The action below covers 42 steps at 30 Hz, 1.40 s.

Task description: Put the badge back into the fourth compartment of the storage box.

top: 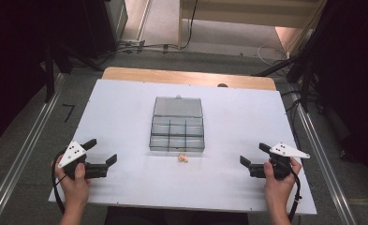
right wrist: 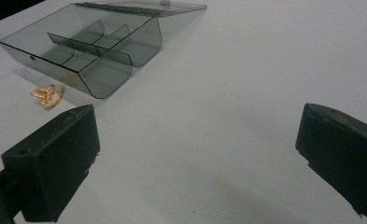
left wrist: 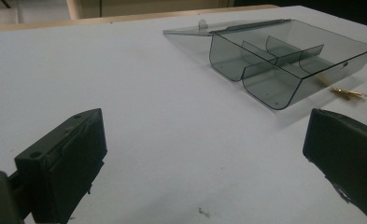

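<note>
A smoky transparent compartment box (top: 177, 136) lies open in the middle of the white board, its lid (top: 178, 107) folded flat away from me. Dividers split it into several cells (left wrist: 284, 63) (right wrist: 85, 44). A small gold-coloured object (top: 183, 158) rests on the board just in front of the box (left wrist: 348, 93) (right wrist: 48, 94). My left gripper (top: 100, 151) hovers open at the near left, a hand around it. At the near right my right gripper (top: 253, 154) is open too. Nothing sits between either pair of jaws.
The white board (top: 125, 117) covers a wooden table (top: 186, 77) whose far edge shows. Metal rails (top: 32, 136) run along the floor on both sides. Dark stands and cables (top: 308, 70) flank the table.
</note>
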Available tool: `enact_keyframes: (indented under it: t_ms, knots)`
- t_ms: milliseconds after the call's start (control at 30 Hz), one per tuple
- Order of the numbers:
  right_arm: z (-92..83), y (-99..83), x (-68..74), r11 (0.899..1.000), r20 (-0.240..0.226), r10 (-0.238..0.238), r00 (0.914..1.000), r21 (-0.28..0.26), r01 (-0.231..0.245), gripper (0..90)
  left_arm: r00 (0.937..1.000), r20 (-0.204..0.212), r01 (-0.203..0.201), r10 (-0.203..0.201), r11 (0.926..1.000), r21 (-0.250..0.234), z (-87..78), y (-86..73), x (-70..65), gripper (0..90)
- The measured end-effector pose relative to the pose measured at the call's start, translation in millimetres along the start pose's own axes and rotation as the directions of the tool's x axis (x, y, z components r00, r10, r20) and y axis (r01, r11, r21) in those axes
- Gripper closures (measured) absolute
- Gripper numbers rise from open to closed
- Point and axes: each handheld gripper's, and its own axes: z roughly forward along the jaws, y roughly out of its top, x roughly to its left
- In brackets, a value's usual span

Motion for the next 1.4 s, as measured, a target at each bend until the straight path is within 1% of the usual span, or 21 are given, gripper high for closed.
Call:
enact_keyframes:
  t_ms: [100, 200, 367, 400, 467, 600, 633, 667, 767, 833, 867, 1000, 1067, 1100, 1133, 1167, 1200, 1233, 1267, 1300, 1400]
  knots:
    - [2.1, 3.3, 5.8, 1.0, -0.012, -0.004, 0.9999, 0.003, 0.004, 0.0, 1.0, 0.0, 0.0, 0.0, 1.0, 0.0, 0.1, 0.0, 0.0, 0.0]
    - [7.1, 9.8, 18.2, 1.0, -0.041, -0.001, 0.9992, 0.01, 0.002, 0.0, 1.0, -0.001, -0.002, 0.002, 1.0, 0.002, 0.0, 0.0, -0.1, 0.0]
    - [16.4, 16.1, 33.0, 1.0, -0.073, -0.006, 0.9973, 0.024, 0.008, 0.0, 1.0, 0.0, -0.001, 0.001, 1.0, 0.002, 0.0, 0.0, -0.4, 0.0]
    - [16.4, 16.1, 33.0, 1.0, -0.073, -0.006, 0.9973, 0.024, 0.008, 0.0, 1.0, 0.001, -0.001, 0.001, 1.0, 0.002, -0.1, 0.0, -0.4, 0.0]
    - [22.3, 19.9, 42.7, 1.0, -0.073, -0.006, 0.9973, 0.02, 0.007, 2.8, 1.0, 0.002, -0.001, 0.001, 1.0, 0.001, -0.2, -0.1, -0.3, 0.0]
    - [32.4, 25.3, 53.6, 0.999, -0.105, -0.018, 0.9943, 0.03, 0.022, 3.5, 1.0, 0.004, -0.001, 0.001, 1.0, -0.002, -0.2, -0.1, -0.2, 0.0]
    - [32.4, 25.3, 53.6, 0.999, -0.105, -0.018, 0.9943, 0.03, 0.022, 3.5, 1.0, 0.004, 0.0, 0.0, 1.0, -0.001, -0.2, -0.1, -0.2, 0.0]
    - [37.6, 27.2, 59.2, 0.999, -0.113, -0.016, 0.9935, 0.04, 0.021, 3.9, 1.0, 0.003, 0.0, 0.0, 1.0, 0.0, -0.2, -0.1, -0.3, 0.0]
    - [45.1, 29.4, 66.1, 0.998, -0.121, -0.022, 0.9924, 0.056, 0.029, 4.5, 1.0, 0.001, -0.002, 0.002, 1.0, 0.003, -0.1, -0.1, -0.5, 0.0]
    - [47.4, 30.0, 68.1, 0.998, -0.125, -0.025, 0.9919, 0.059, 0.032, 6.2, 1.0, -0.002, -0.002, 0.002, 1.0, 0.002, 0.2, -0.1, -0.5, 0.0]
    - [51.3, 31.0, 72.6, 0.997, -0.131, -0.029, 0.991, 0.067, 0.038, 10.8, 1.0, -0.002, -0.002, 0.002, 1.0, 0.001, 0.3, -0.1, -0.6, 0.0]
    - [56.1, 32.7, 79.0, 0.995, -0.124, -0.031, 0.9918, 0.091, 0.042, 12.9, 1.0, -0.002, -0.002, 0.002, 1.0, 0.002, 0.4, -0.1, -0.5, 0.0]
    - [59.7, 33.9, 83.0, 0.994, -0.117, -0.019, 0.9929, 0.102, 0.031, 17.9, 1.0, -0.002, -0.002, 0.002, 1.0, 0.002, 0.5, -0.1, -0.6, 0.0]
    - [59.7, 33.9, 83.0, 0.994, -0.117, -0.019, 0.9929, 0.102, 0.031, 17.9, 1.0, -0.002, -0.002, 0.002, 1.0, 0.002, 0.5, -0.1, -0.6, 0.0]
    - [62.5, 34.6, 85.0, 0.994, -0.13, 0.0, 0.9915, 0.111, 0.014, 22.2, 1.0, -0.002, -0.002, 0.002, 1.0, 0.002, 0.5, -0.2, -0.7, 0.0]
    - [62.5, 34.6, 85.0, 0.994, -0.13, 0.0, 0.9915, 0.111, 0.014, 22.2, 1.0, -0.002, -0.002, 0.002, 1.0, 0.002, 0.5, -0.2, -0.7, 0.0]
    - [64.5, 35.0, 87.0, 0.993, -0.133, 0.017, 0.991, 0.117, -0.001, 27.3, 1.0, -0.001, -0.002, 0.002, 1.0, 0.002, 0.5, -0.1, -0.6, 0.0]
    - [64.5, 35.0, 87.0, 0.993, -0.133, 0.017, 0.991, 0.117, -0.001, 27.3, 1.0, -0.001, -0.002, 0.002, 1.0, 0.002, 0.5, -0.1, -0.6, 0.0]
    - [67.0, 35.3, 89.3, 0.993, -0.145, 0.025, 0.9891, 0.122, -0.007, 31.3, 1.0, -0.001, -0.001, 0.001, 1.0, 0.002, 0.6, -0.1, -0.6, 0.0]
    - [68.5, 35.5, 90.7, 0.992, -0.15, 0.024, 0.9884, 0.124, -0.005, 32.4, 1.0, -0.001, -0.001, 0.001, 1.0, 0.002, 0.6, -0.1, -0.6, 0.0]
    - [71.2, 35.8, 95.0, 0.991, -0.133, 0.018, 0.991, 0.134, 0.0, 35.4, 1.0, -0.001, -0.001, 0.001, 1.0, 0.002, 0.9, -0.1, -0.6, 0.0]
